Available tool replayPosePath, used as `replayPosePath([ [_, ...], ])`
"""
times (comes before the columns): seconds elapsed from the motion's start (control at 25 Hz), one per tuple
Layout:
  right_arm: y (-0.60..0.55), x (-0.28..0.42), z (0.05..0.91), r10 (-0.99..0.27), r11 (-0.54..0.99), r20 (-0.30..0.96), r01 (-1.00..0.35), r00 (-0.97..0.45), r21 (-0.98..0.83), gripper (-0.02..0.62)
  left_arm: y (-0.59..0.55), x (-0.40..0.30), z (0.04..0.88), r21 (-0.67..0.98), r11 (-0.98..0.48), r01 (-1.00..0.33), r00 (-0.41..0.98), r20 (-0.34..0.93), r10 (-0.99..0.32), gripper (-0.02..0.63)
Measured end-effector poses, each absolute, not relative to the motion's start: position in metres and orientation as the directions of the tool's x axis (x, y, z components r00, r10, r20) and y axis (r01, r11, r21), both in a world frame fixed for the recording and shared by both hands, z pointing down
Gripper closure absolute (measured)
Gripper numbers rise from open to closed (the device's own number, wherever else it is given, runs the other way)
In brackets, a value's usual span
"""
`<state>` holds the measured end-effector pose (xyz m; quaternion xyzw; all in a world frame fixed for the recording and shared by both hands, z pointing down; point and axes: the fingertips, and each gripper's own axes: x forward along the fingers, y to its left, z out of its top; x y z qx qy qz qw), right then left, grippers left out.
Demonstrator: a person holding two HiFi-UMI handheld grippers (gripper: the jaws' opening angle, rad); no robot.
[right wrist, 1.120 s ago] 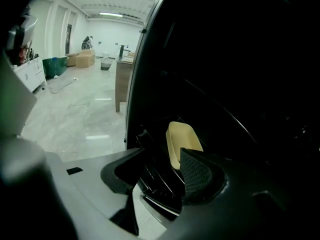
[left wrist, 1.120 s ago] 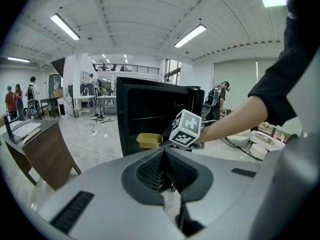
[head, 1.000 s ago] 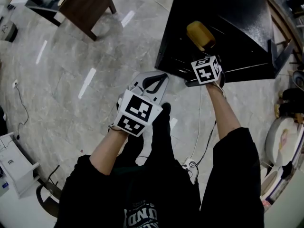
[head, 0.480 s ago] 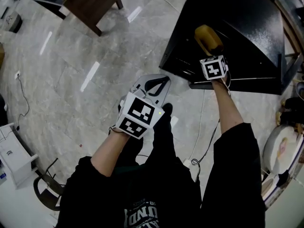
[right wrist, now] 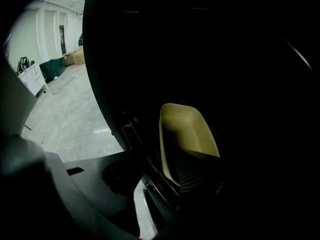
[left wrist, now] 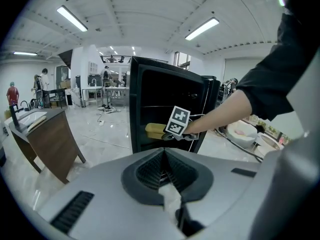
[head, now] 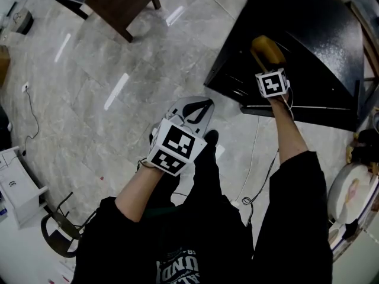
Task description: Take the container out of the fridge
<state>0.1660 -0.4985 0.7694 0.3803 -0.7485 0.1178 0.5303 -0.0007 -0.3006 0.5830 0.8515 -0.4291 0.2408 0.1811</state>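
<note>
Jaws of the right gripper (right wrist: 176, 176) pinch the yellow container's (right wrist: 189, 126) wall inside the black fridge (head: 311, 34), upper right; left gripper (left wrist: 163, 170) pressed together, holding nothing.

Open lab hall, strip lights (left wrist: 202, 28), marble floor (head: 106, 70), wooden desk (left wrist: 50, 134)

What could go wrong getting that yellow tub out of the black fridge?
1. The right hand-held gripper pinches the tub by one wall only, so it might tilt or slip.
2. The tub sits close to dark rails inside the fridge and could catch on them.
3. A cable lies on the floor right in front of the fridge, so a step there might snag it.
</note>
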Motion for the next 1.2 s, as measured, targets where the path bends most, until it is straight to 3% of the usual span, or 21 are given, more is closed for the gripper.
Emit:
replayPosePath([
  [0.24,-0.500,0.165,0.778,-0.397,0.705,0.906,-0.681,-0.148,0.198,0.438,-0.299,-0.005,0.589,0.105,-0.560,-0.822,0.509,0.578,-0.638,0.592],
  [0.44,-0.486,0.155,0.788,-0.283,0.744,0.942,-0.661,-0.179,0.098,0.541,-0.300,-0.009,0.591,0.113,-0.551,-0.827,0.504,0.582,-0.638,0.592],
  [1.2,-0.435,0.141,0.762,-0.307,0.732,0.931,-0.674,-0.196,0.099,0.552,-0.289,-0.013,0.569,0.104,-0.576,-0.811,0.528,0.554,-0.643,0.592],
])
